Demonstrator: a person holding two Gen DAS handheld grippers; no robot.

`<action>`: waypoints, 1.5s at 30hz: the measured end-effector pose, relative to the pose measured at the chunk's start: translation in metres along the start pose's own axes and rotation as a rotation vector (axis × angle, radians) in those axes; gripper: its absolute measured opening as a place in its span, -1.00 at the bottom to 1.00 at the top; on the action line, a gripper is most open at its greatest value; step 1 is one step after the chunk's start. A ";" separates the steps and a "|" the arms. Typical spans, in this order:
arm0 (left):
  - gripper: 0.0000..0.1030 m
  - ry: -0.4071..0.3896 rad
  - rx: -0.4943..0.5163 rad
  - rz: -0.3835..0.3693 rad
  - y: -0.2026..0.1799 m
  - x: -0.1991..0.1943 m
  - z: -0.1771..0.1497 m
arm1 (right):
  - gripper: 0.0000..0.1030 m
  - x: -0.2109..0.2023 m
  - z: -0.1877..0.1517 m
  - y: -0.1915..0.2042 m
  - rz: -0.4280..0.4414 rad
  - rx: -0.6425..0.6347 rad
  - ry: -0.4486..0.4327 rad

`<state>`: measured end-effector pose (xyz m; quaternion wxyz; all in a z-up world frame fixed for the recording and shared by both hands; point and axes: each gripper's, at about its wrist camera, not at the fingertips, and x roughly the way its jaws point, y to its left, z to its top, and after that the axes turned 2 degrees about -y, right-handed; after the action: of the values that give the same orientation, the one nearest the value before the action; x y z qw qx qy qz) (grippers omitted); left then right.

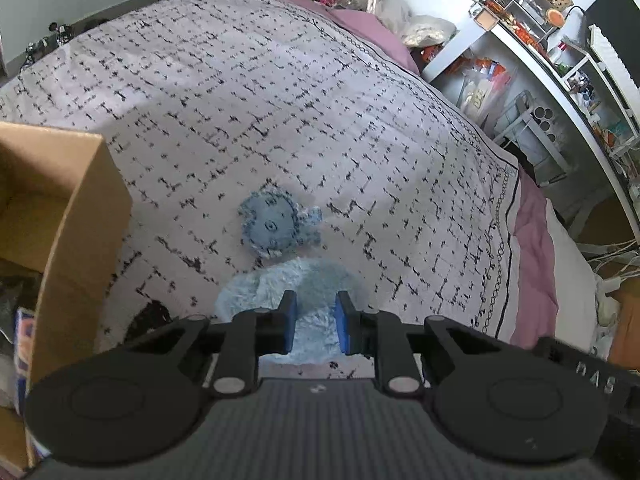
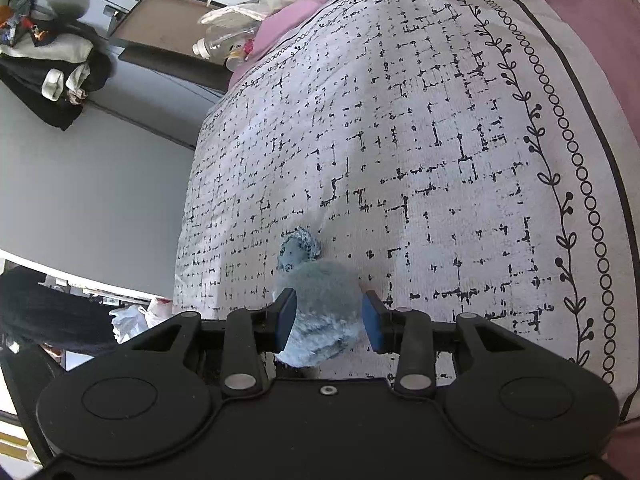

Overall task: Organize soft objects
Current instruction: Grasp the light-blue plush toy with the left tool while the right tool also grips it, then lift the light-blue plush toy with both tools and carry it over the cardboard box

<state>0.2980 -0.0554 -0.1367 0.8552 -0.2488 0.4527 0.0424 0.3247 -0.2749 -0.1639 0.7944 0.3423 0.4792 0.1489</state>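
Observation:
A fluffy light-blue plush (image 1: pixel 304 292) lies on the patterned bedspread (image 1: pixel 280 100), touching a flat blue stuffed toy (image 1: pixel 274 222) just beyond it. My left gripper (image 1: pixel 316 320) is open, its blue pads on either side of the plush's near part. In the right wrist view the same fluffy plush (image 2: pixel 324 304) sits between my right gripper's (image 2: pixel 330 318) open jaws, the left pad touching it and a gap at the right pad. The blue stuffed toy (image 2: pixel 298 250) peeks out behind it.
An open cardboard box (image 1: pixel 68 216) stands at the bed's left edge. A white shelf unit (image 1: pixel 560 60) with clutter is to the right. Pink bedding (image 1: pixel 532 240) lines the bed edge. Bottles and bags (image 2: pixel 224 40) sit at the bed's far end.

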 end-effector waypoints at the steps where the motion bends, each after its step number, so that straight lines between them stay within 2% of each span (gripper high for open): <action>1: -0.62 0.002 0.002 -0.004 -0.001 0.000 -0.002 | -0.28 0.000 0.000 0.000 -0.001 0.000 -0.002; 12: -0.62 0.039 -0.025 -0.042 -0.004 -0.003 -0.022 | -0.24 0.001 0.001 -0.001 -0.008 0.016 -0.003; 16: -0.62 0.055 -0.041 -0.048 -0.003 -0.004 -0.031 | -0.16 0.004 0.000 -0.001 -0.022 0.013 0.010; 27: -0.62 0.117 -0.078 -0.065 0.003 -0.009 -0.047 | -0.12 0.019 -0.009 0.000 -0.090 -0.014 0.089; 35: -0.54 0.073 -0.064 -0.022 0.010 -0.028 -0.039 | -0.12 0.022 -0.012 -0.004 -0.145 -0.010 0.135; 41: -0.53 0.087 -0.066 0.003 0.015 -0.019 -0.030 | -0.12 0.023 -0.016 -0.004 -0.164 -0.021 0.149; 45: -0.40 0.097 -0.062 0.008 0.015 -0.013 -0.025 | -0.12 0.025 -0.016 -0.005 -0.174 -0.017 0.158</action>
<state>0.2672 -0.0514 -0.1438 0.8238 -0.2752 0.4932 0.0479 0.3233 -0.2581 -0.1887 0.7668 0.2800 0.5671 0.1098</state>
